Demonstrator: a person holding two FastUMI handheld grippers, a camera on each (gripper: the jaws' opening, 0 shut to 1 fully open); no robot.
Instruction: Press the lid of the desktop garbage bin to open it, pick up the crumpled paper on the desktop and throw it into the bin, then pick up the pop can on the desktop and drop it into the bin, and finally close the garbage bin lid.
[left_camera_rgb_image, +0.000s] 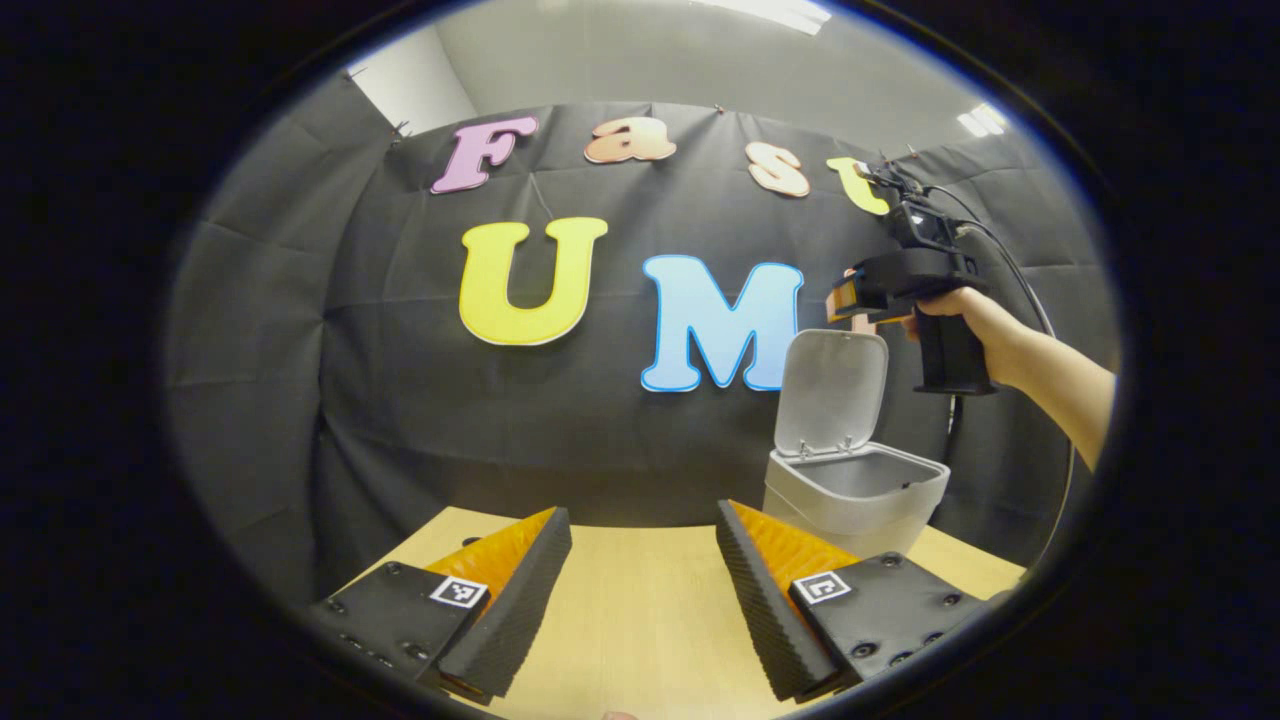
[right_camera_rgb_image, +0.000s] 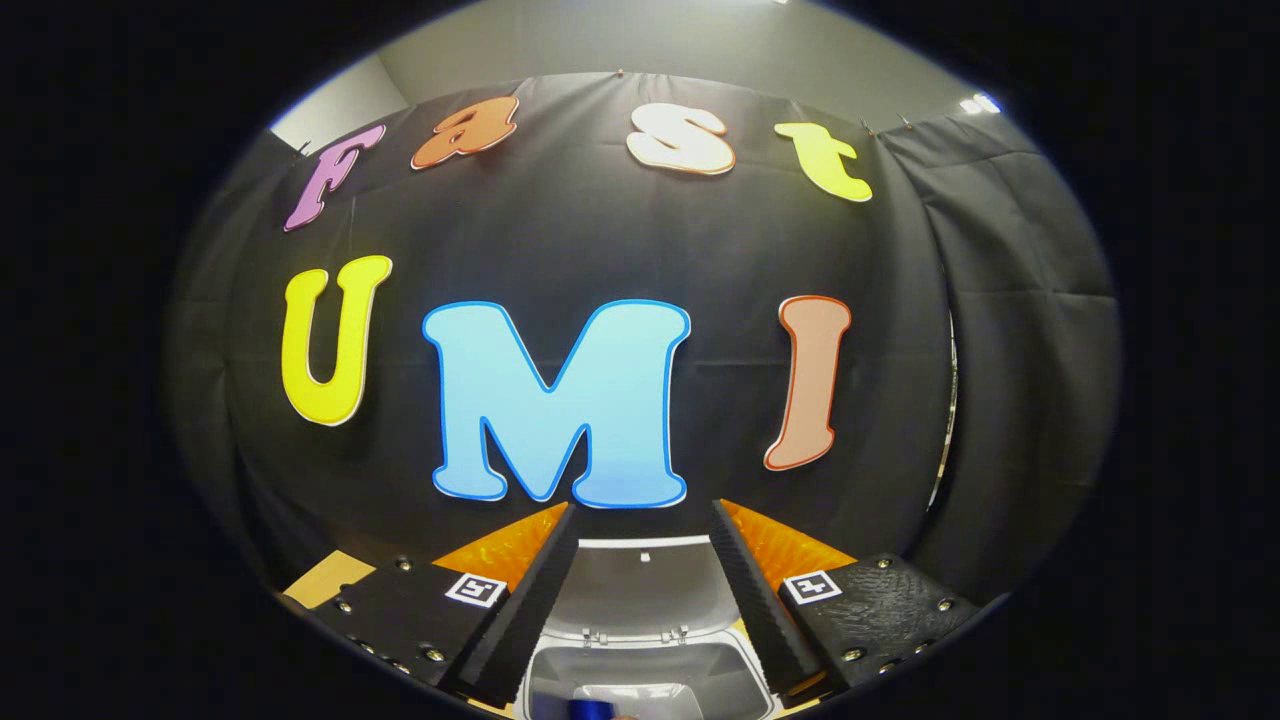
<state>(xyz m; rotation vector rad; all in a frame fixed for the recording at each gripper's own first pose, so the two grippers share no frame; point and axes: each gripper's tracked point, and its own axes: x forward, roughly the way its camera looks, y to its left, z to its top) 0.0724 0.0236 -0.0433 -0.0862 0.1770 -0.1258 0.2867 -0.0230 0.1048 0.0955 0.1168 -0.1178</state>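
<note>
Late stage of the task, judged from how things lie. The bin stands on the tabletop toward its far right part, with its lid raised upright at the back, so the opening step is done. No crumpled paper and no can lie on the stretch of tabletop seen in the left gripper view. In the right gripper view, looking down into the open bin, something pale lies inside and a small blue object sits at the very bottom edge of the picture; whether that is the can cannot be told, though it suggests both throws are made or nearly made. Closing the lid remains.

Left gripper: low over the bare tabletop, jaws spread wide, holding and touching nothing.

Right gripper: above the bin's mouth, just in front of the raised lid, jaws wide apart with nothing between them. In the left gripper view the same gripper hangs above the lid's top edge, carried by a hand.
</note>
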